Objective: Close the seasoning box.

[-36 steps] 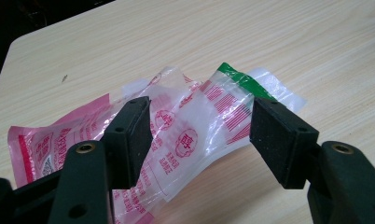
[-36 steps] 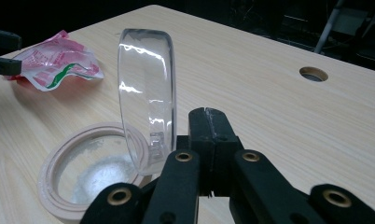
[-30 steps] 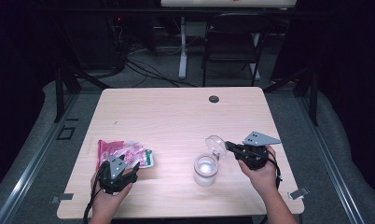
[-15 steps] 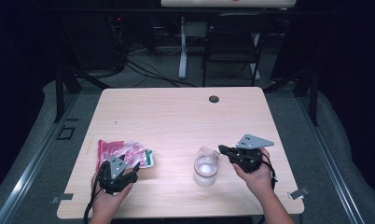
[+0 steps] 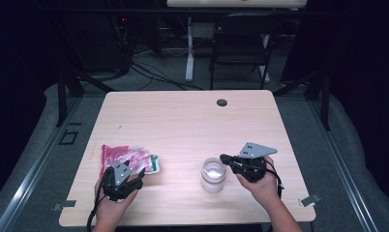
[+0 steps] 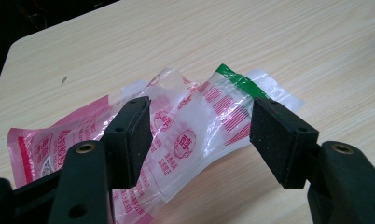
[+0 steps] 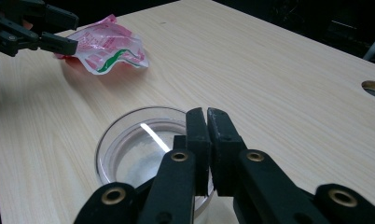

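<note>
On the wooden surface [image 5: 183, 121], the left tool [image 6: 199, 135] gapes around the packet [image 6: 185, 126], the right tool [image 7: 207, 140], pressed together, seemingly pinches the jar [image 7: 129, 154] rim, steadying it.

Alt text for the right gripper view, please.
The right gripper, jaws shut with nothing between them, hovers over the rim of a clear jar on a wooden table. Farther off, the left gripper reaches a pink plastic packet.
</note>
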A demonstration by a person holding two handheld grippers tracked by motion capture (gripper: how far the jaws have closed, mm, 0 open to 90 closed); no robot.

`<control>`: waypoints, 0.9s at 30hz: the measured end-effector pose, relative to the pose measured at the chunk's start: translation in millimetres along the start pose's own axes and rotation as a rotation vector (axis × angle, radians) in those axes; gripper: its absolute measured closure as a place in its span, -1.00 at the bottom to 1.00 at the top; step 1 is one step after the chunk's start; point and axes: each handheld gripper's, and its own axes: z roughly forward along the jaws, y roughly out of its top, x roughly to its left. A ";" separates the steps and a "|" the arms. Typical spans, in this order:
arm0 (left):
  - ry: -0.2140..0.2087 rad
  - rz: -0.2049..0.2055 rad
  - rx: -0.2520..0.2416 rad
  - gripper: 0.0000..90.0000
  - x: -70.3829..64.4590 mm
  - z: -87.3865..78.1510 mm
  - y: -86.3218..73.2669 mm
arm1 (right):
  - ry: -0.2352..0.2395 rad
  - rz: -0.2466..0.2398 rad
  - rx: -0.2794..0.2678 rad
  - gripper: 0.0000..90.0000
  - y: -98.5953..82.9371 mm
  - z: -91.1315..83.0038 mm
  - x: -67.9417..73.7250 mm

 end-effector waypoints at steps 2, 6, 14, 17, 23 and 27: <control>0.000 0.000 0.000 -0.15 -0.1 0.1 0.0 | 0.000 0.000 0.000 0.93 0.0 0.1 0.3; 0.000 0.000 -0.001 -0.15 0.0 -0.1 0.0 | 0.004 -0.002 0.000 0.92 0.2 0.1 0.8; 0.000 -0.001 -0.002 -0.15 0.1 -0.3 0.0 | 0.015 -0.006 0.001 0.89 1.3 0.1 2.9; 0.000 0.000 -0.002 -0.15 0.1 -0.2 0.0 | 0.018 -0.009 0.000 0.88 1.5 0.1 3.4; -0.001 0.000 -0.002 -0.15 -0.1 -0.3 0.0 | 0.017 -0.008 -0.006 0.84 2.3 -0.8 3.9; 0.000 0.000 -0.003 -0.15 0.0 -0.6 0.0 | 0.014 -0.008 -0.011 0.83 3.0 -2.3 3.3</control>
